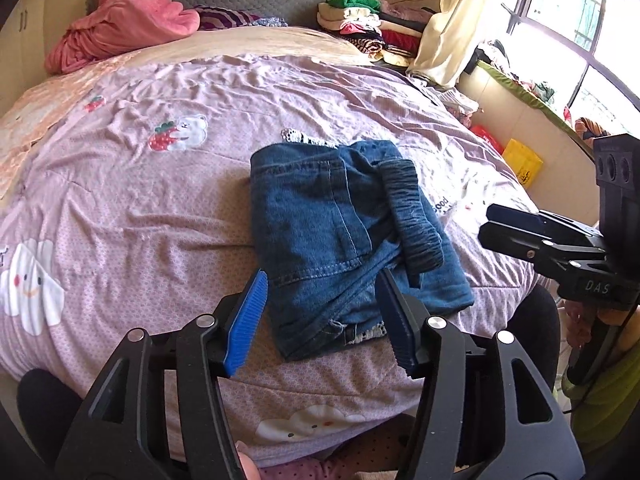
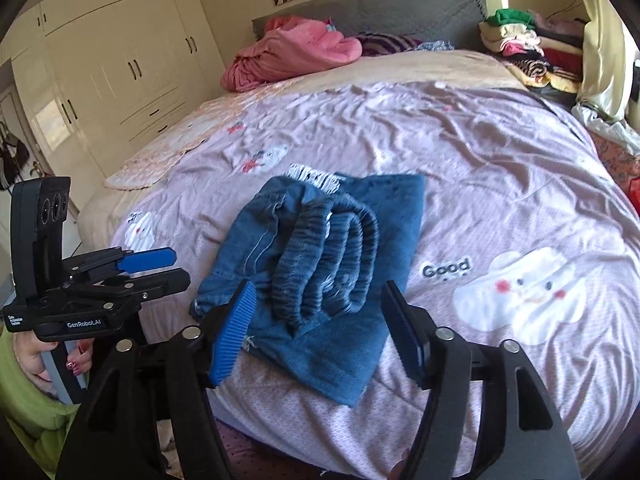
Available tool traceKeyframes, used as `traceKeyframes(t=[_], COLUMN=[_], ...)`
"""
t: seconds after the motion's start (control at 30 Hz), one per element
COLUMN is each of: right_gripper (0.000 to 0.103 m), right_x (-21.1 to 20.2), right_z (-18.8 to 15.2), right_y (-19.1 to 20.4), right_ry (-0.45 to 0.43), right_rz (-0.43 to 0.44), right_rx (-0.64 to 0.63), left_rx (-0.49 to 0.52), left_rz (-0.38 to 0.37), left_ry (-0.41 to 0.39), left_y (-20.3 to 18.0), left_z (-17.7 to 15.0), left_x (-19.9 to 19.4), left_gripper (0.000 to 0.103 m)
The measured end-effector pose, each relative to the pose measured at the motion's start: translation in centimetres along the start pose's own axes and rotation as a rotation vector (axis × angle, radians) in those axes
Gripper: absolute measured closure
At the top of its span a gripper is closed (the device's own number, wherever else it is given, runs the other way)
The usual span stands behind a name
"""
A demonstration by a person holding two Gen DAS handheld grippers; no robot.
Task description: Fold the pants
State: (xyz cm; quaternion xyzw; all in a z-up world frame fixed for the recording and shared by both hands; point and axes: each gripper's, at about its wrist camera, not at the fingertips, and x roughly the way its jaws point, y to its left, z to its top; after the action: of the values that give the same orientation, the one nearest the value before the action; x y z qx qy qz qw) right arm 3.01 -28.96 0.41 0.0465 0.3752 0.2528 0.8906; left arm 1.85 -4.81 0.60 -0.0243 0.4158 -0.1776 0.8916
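L gripper [image 1: 322,316] at 6 o'clock in L wrist view: jaws spread, nothing pinched, near edge of folded jeans [image 1: 344,240] showing betw pads. Jeans lie mid-bedspread [image 1: 140,208], elastic waistband [image 1: 412,224] bunched on top. R gripper [image 2: 316,332] at 6 o'clock in R view: jaws spread, empty. Risk: waistband roll sits loose; snagging it w/ a pad would likely undo the fold.

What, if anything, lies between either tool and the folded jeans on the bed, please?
Nothing visible does. The jeans lie alone on the pink cover, with the left tool and right tool open just above their near edge.
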Motion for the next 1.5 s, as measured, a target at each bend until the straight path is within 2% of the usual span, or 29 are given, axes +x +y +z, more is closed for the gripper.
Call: traceKeyframes(t=[0.2,0.37,0.47,0.63,0.67,0.7,0.77,0.93,1.0,1.1,1.23,1.33,1.4,1.5], right_gripper=[0.026,0.024,0.024,0.024,0.026,0.033,0.041,0.042,0.047,0.051,0.059,0.070,0.078,0.085], right_x=[-0.3,0.8,2.2,4.6,5.1,5.5,6.6,8.8,9.1,9.2,9.3,9.6,9.6,9.1], right_z=[0.5,0.6,0.6,0.7,0.8,0.8,0.9,0.7,0.7,0.8,1.0,0.9,1.1,1.3], right_y=[-1.0,-2.7,-4.0,-5.6,-5.7,-5.8,-5.7,-6.1,-6.1,-5.7,-5.5,-5.5,-4.7,-4.1], right_ry=[-0.018,0.000,0.031,0.062,0.071,0.083,0.105,0.131,0.122,0.106,0.094,0.091,0.082,0.060], right_rz=[-0.049,-0.090,-0.108,-0.058,-0.057,-0.052,-0.024,0.008,0.029,0.037,0.053,0.078,0.070,0.058], right_rx=[0.020,0.057,0.092,0.136,0.137,0.136,0.130,0.164,0.172,0.153,0.143,0.152,0.127,0.108], left_rx=[0.001,-0.008,-0.021,-0.059,-0.068,-0.072,-0.076,-0.086,-0.114,-0.147,-0.134,-0.125,-0.146,-0.137], left_rz=[0.015,0.040,0.052,0.021,0.014,0.004,-0.018,-0.030,-0.046,-0.071,-0.073,-0.078,-0.089,-0.080], left_ry=[-0.002,0.005,0.033,0.080,0.087,0.093,0.100,0.114,0.116,0.117,0.111,0.110,0.110,0.095], left_y=[0.4,1.2,2.1,3.1,3.1,3.2,3.0,2.9,3.2,3.1,2.4,2.5,2.8,2.5], left_z=[0.9,2.3,3.1,3.4,3.3,3.3,3.1,2.9,2.8,3.0,3.2,3.0,3.0,3.2], left_x=[0.5,2.1,4.0,6.8,7.3,7.6,8.2,9.3,9.7,10.0,9.9,10.2,10.4,9.9], left_gripper=[0.042,0.033,0.032,0.032,0.032,0.032,0.032,0.032,0.032,0.038,0.049,0.051,0.057,0.078])
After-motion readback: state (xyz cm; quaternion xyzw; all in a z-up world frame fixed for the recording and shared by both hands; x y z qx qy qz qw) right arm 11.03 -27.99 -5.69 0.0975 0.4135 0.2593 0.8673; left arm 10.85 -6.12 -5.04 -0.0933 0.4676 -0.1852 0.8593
